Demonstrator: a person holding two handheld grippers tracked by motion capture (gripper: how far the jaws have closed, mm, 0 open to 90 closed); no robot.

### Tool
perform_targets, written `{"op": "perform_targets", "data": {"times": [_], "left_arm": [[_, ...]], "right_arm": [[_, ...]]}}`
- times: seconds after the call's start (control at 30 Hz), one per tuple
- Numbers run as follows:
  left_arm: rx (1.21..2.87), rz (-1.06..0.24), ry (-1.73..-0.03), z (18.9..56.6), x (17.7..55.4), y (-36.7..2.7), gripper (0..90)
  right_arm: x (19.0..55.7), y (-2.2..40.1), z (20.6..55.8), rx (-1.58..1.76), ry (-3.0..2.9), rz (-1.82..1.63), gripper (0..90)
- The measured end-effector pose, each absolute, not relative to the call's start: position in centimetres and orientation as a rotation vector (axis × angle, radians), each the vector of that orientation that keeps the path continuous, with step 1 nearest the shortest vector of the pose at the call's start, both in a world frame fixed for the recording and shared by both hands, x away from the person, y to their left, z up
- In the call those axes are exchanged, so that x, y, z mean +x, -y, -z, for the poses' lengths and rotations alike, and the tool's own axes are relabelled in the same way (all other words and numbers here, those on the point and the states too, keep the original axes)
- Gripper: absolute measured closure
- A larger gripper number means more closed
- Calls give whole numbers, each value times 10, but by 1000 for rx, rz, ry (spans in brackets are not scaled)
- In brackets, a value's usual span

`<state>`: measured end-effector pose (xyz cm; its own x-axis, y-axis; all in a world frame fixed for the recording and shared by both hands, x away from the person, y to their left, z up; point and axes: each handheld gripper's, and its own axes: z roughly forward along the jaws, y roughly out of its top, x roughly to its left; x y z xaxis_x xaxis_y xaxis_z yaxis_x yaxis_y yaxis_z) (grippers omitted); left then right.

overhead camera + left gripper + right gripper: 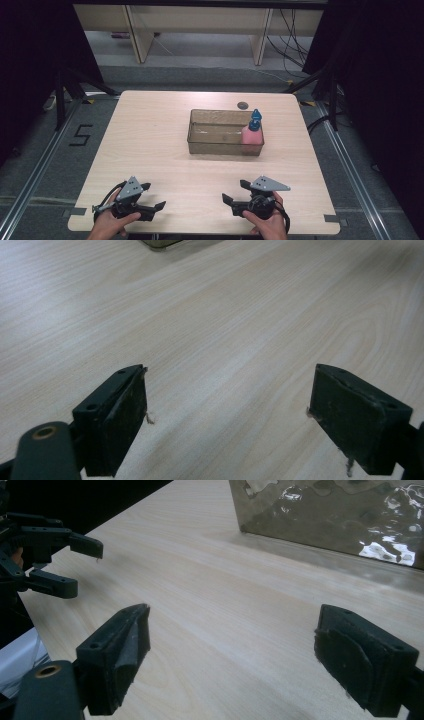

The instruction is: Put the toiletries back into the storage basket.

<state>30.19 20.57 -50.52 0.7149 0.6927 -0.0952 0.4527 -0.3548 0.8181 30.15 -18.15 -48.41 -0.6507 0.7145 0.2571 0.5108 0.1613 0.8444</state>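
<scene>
Black jaws: both pairs are being held wide apart, with nothing between them.
Left gripper point(153, 196): being rested at the table's point(150, 140) near edge.
Right gripper point(235, 192): likewise.
Bottle point(253, 134): pink, blue-capped, upright in the translucent bin's point(215, 145) right end, well apart.

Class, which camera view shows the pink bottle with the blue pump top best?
The high view: the pink bottle with the blue pump top stands upright at the right end of the clear rectangular plastic bin. The right gripper view catches the bin's rippled wall; the left gripper view, a corner.
</scene>
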Motion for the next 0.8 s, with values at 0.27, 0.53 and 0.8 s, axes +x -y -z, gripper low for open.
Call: {"op": "perform_targets", "data": {"times": [0.27,0.53,0.8], "left_arm": [[2027,-328,-868,505,302,-207,148],[2018,-323,-883,505,302,-205,148],[2020,-320,-890,505,302,-206,148]], "right_arm": [[296,185,485,1207,-2242,-1483,155],[290,184,485,1266,-2258,-1466,155],[293,186,488,1241,-2244,-1463,155]]}}
